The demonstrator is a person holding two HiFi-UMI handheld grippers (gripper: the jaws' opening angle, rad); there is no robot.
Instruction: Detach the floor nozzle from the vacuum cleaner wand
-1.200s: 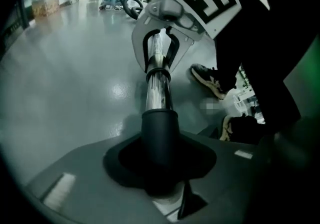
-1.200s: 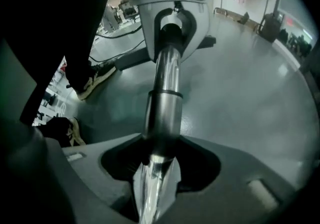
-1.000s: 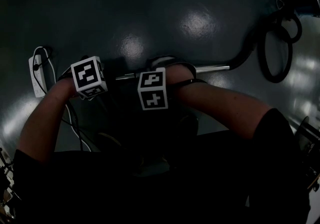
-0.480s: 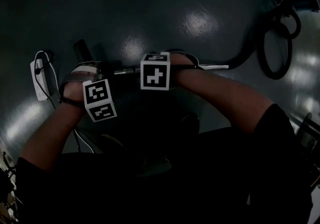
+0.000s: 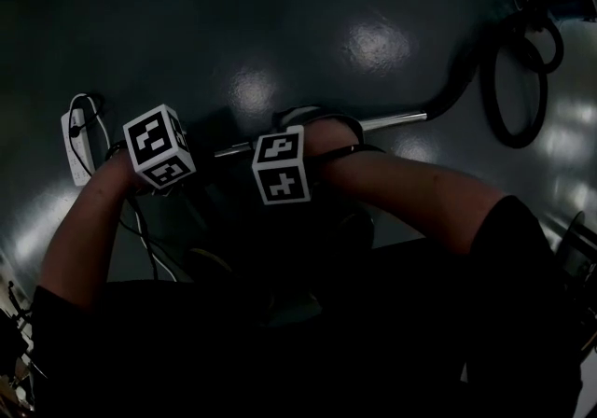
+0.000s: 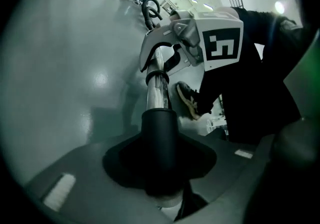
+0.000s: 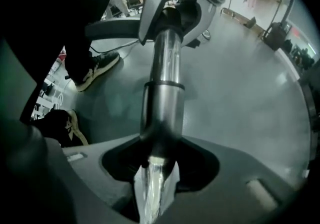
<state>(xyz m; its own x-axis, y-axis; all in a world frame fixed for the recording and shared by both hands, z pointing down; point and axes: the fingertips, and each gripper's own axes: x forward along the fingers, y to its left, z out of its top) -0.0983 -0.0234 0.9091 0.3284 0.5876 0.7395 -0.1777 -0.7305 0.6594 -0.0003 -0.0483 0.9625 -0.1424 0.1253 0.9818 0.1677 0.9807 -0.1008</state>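
— One broad floor [image 5: 280,15], dark grey-green and glossy, with ceiling lights mirrored in it. The gripper views show a long, bright hall with gear at its far end.

— What lies on it?

— A white power strip [image 5: 73,141] at the left and a black hose [image 5: 513,80] looped at the far right. A shoe [image 6: 190,100] stands beside the wand [image 5: 392,119].

— How does the wand look?

— It is a chrome tube running from the hose toward both hands, with a step where a thinner length enters a thicker one. Its end sits inside a black sleeve [image 6: 160,133], and the two are joined.

— And the tools?

— The left tool [image 6: 160,185] is clamped on that sleeve. The right tool [image 7: 155,183] is clamped on the bare chrome just beside it. The nozzle head is hidden under the left hand.
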